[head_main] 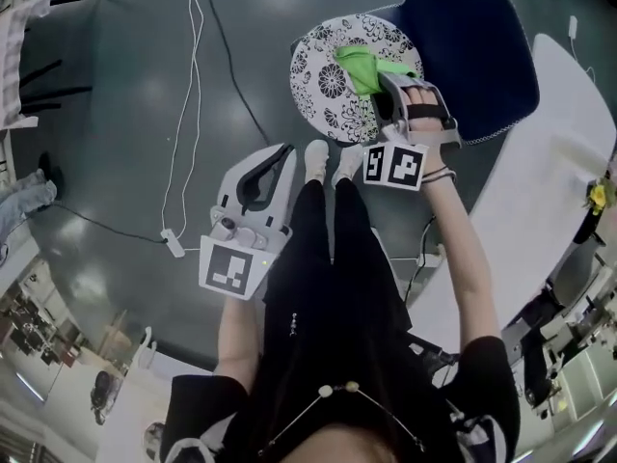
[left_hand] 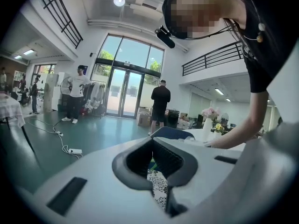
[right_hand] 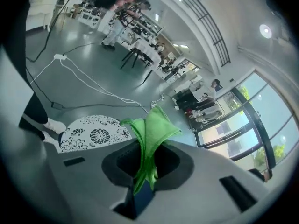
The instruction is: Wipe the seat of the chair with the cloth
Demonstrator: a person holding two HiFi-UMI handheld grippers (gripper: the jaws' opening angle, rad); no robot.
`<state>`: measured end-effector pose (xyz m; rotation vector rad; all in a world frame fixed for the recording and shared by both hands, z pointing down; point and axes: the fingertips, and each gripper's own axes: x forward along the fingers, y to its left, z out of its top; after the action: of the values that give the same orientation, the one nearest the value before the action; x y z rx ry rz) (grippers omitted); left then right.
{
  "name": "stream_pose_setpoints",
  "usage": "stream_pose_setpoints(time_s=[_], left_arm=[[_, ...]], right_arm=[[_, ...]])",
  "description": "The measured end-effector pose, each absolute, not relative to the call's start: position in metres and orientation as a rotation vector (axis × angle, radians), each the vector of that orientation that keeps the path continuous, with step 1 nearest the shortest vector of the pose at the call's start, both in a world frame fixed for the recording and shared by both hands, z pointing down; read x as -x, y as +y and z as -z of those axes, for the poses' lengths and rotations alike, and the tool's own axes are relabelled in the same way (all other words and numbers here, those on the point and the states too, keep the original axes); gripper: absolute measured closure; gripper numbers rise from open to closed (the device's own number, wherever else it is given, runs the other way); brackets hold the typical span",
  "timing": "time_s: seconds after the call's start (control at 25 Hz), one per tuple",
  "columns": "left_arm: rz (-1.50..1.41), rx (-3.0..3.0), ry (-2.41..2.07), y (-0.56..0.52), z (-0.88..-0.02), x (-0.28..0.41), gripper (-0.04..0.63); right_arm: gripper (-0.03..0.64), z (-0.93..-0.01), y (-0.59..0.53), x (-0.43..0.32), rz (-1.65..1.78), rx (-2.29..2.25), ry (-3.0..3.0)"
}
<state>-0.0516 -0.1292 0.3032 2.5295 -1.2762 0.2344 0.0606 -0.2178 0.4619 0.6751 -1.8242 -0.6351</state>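
Person's black top and trousers (head_main: 333,287) fill the near part of head view, w/ white shoes (head_main: 316,157) on the grey floor just short of the seat. Right gripper (head_main: 390,90) reaches out beyond the shoes; its fingers are clamped on the green cloth (head_main: 362,66), which bunches out past the fingertips and lies over the right half of the round black-and-white patterned seat (head_main: 323,85). Can't tell if the cloth actually presses on the seat. In right gripper view the right gripper (right_hand: 145,171) pinches the cloth (right_hand: 152,129) between both pads, a fold running back btwn them and the rest fanning up beyond the tips; seat (right_hand: 93,134) sits left of the fingers. Left gripper (head_main: 262,177) hangs well apart from the cloth, on the near-left side of the seat, fingers apart w/ nothing btwn them. In left gripper view the left gripper (left_hand: 156,167) shows a narrow gap btwn its dark pads, and a strip of the seat (left_hand: 159,188) shows thru it. Beyond the right fingers: dark blue padded shape (head_main: 482,46); to their right a white table (head_main: 540,162). Left of the left fingers a white cable (head_main: 188,114) runs to a power strip (head_main: 174,244). Far past the left fingertips two people (left_hand: 77,94) stand by glass doors (left_hand: 126,92).
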Motion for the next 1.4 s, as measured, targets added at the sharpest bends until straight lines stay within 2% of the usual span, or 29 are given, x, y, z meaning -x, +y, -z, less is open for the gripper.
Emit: stream_pose_setpoints(time_s=[0.44, 1.0, 1.4], left_arm=[[-0.103, -2.483, -1.327, -0.153, -0.351, 0.085, 0.589], [-0.128, -2.460, -1.238, -0.168, -0.414, 0.075, 0.589], [-0.152, -2.428, -1.212, -0.163, -0.428, 0.066, 0.589]], right_arm=[[0.566, -0.610, -0.263, -0.012, 0.668, -0.495, -1.719], [0.566, -0.691, -0.318, -0.008, 0.646, -0.496, -1.636], [0.566, -0.722, -0.233, -0.009, 0.581, -0.346, -1.672]])
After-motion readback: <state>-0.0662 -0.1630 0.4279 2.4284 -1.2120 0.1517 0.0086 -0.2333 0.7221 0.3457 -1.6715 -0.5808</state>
